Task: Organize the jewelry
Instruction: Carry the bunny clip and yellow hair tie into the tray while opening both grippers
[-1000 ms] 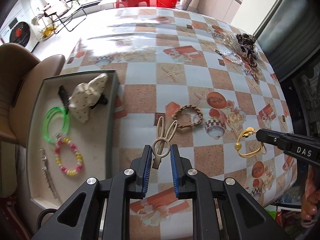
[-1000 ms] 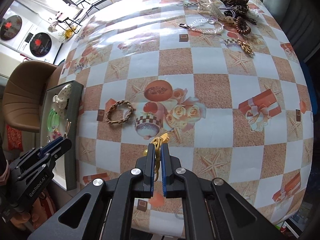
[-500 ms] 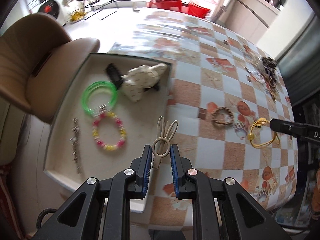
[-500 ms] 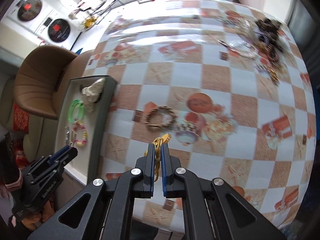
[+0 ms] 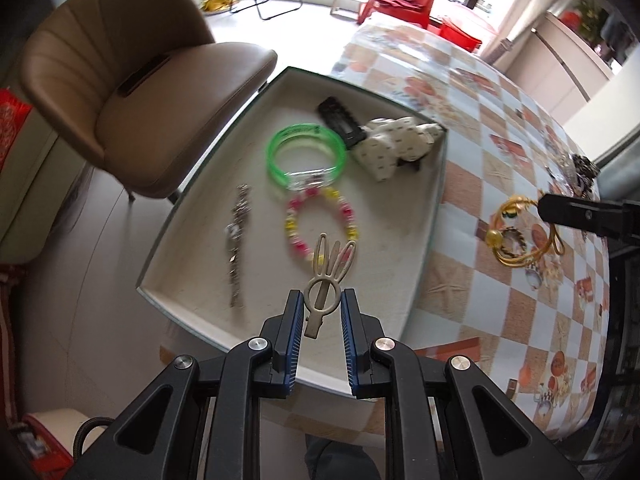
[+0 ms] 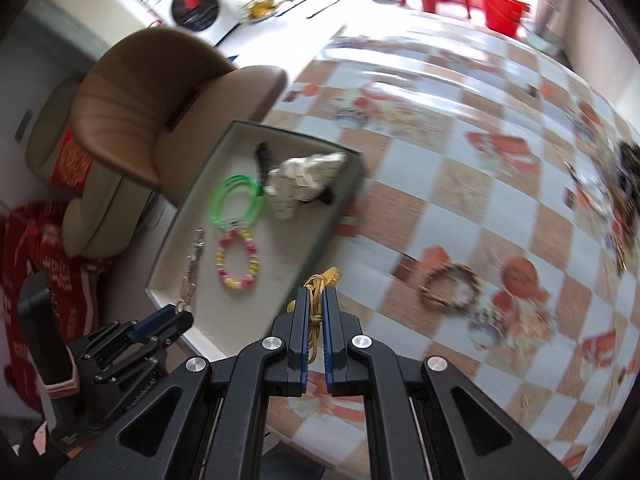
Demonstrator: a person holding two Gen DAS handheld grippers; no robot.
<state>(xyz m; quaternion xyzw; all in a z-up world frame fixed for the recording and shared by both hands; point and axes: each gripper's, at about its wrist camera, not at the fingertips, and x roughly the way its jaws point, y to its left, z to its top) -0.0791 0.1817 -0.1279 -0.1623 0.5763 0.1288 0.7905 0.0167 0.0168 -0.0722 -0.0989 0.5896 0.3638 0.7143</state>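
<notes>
Through your left wrist view, your left claw [image 5: 320, 312] pinches a thin beige rabbit-eared hair clip [image 5: 326, 276] above the shallow cream-lined tray [image 5: 192, 248], where a glossy green bangle [image 5: 306, 156], a pink-and-yellow bead bracelet [image 5: 320, 224], a dotted cream fabric bow [image 5: 396, 146] and a slim metal chain [image 5: 238, 240] lie. Through your right wrist view, your right claw [image 6: 316, 312] is clamped on a gold cord hair tie [image 6: 316, 292], over the checked glossy bench [image 6: 460, 184] just beside the tray's edge; only here the braided tan bracelet [image 6: 450, 286] shows clearly. The lettering on the left claw's body is too blurred to read.
</notes>
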